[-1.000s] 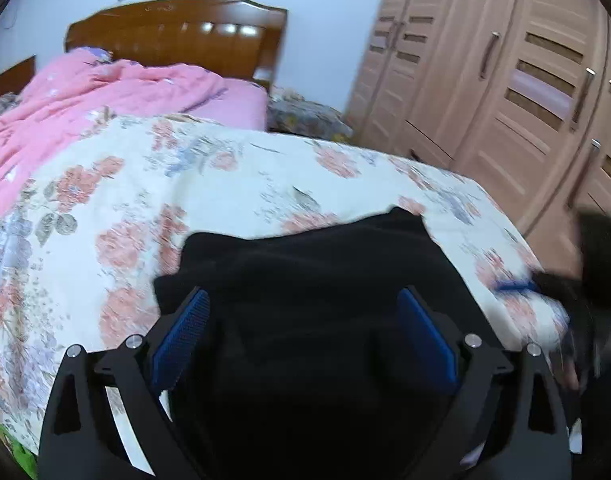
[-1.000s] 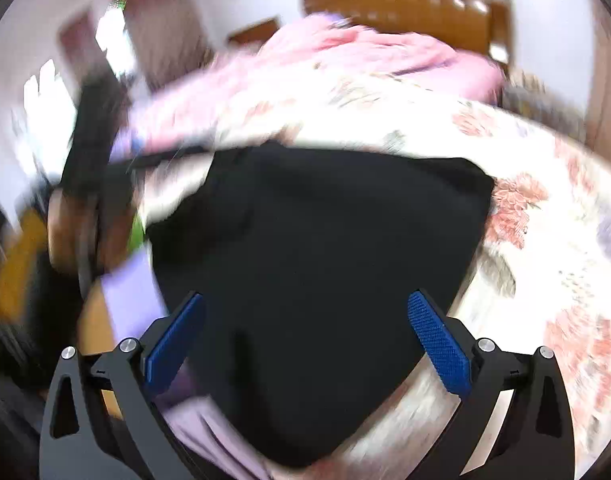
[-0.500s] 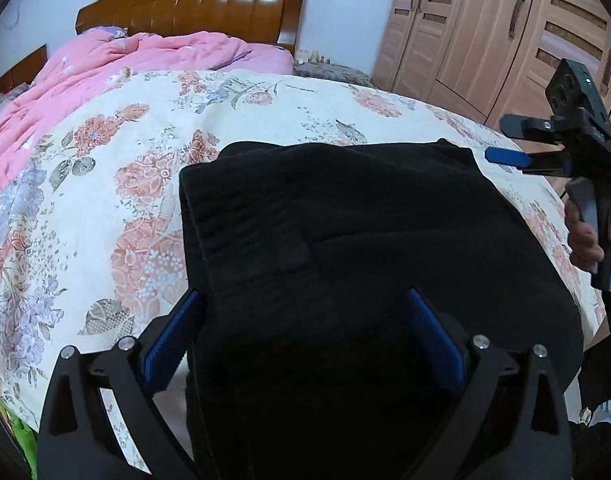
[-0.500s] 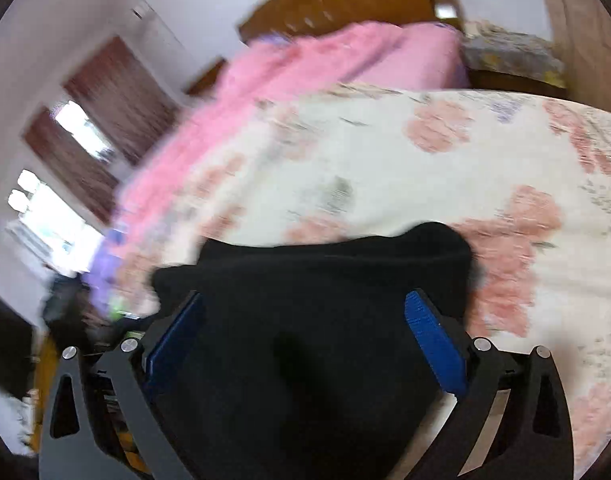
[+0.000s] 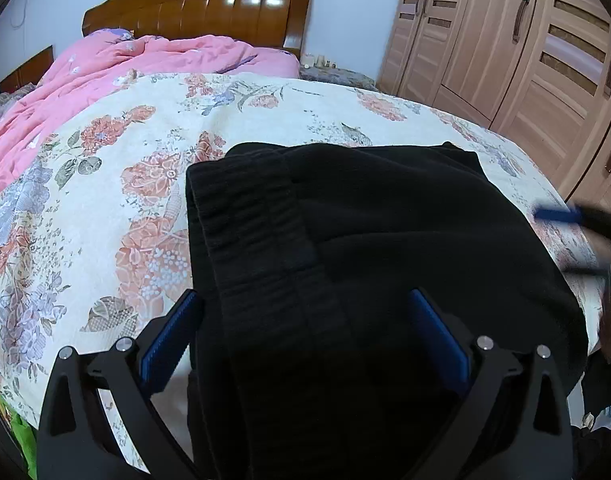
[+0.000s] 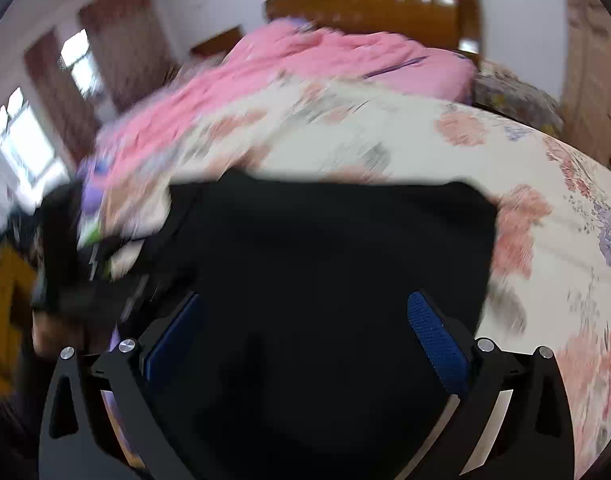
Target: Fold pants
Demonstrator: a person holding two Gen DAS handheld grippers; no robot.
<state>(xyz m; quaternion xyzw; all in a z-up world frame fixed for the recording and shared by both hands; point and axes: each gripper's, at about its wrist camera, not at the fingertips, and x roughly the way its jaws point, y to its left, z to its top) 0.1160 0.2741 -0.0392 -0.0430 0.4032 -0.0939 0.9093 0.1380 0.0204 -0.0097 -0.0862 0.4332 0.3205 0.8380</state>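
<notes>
Black pants (image 5: pixel 365 240) lie folded on the floral bedspread (image 5: pixel 105 200) at the near edge of the bed, ribbed waistband to the left. My left gripper (image 5: pixel 305 332) is open above their near part, its blue pads either side of the cloth. My right gripper (image 6: pixel 305 332) is open over the same black pants (image 6: pixel 325 260) from the right side; that view is motion-blurred. The right gripper also shows at the right edge of the left wrist view (image 5: pixel 557 214), blurred. The left gripper shows blurred at the left of the right wrist view (image 6: pixel 65 264).
A pink quilt (image 5: pixel 105 64) is heaped at the back left below a wooden headboard (image 5: pixel 201 4). Wooden wardrobe doors (image 5: pixel 505 40) stand on the right. The bed edge drops off just below the grippers.
The left gripper has eased back a little with the pants still spread under it. The right gripper has swung down and left, over the pants' right side, and is moving fast.
</notes>
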